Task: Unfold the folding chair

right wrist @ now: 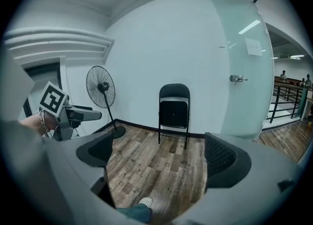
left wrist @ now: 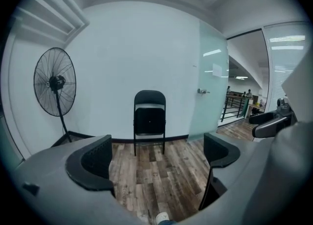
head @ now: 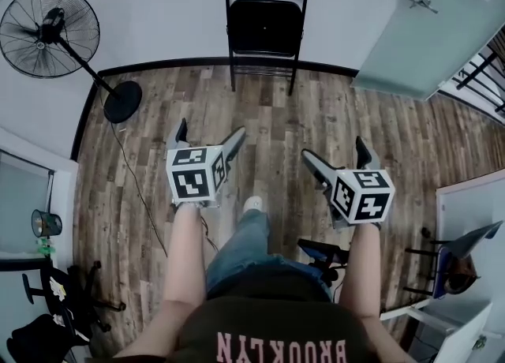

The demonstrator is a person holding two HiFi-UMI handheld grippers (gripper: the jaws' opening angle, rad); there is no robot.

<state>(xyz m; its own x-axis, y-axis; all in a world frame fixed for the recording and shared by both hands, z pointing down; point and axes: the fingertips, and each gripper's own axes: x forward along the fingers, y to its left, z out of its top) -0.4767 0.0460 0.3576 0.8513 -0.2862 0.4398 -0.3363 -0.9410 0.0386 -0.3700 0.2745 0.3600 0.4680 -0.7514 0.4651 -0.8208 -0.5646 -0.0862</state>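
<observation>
I hold my left gripper (head: 211, 130) and my right gripper (head: 335, 148) out in front of me, side by side and a little apart from each other. The jaws of both are spread wide. Nothing is between them; I see only the wood floor (head: 276, 121) through the gaps. The folding chair (head: 266, 22) is at twelve o'clock from me, well apart from both grippers. It is black and stands up straight on the floor with its back close to the white wall (head: 158, 6). It is still folded, with the seat flipped up flat against the back. A big round fan (head: 49, 31) on a stand is at ten o'clock, near the same wall. A pale glass door (head: 422, 30) with a metal handle is at two o'clock. My own shoe (head: 252, 204) is on the floor at six o'clock from the grippers, between my two arms.
</observation>
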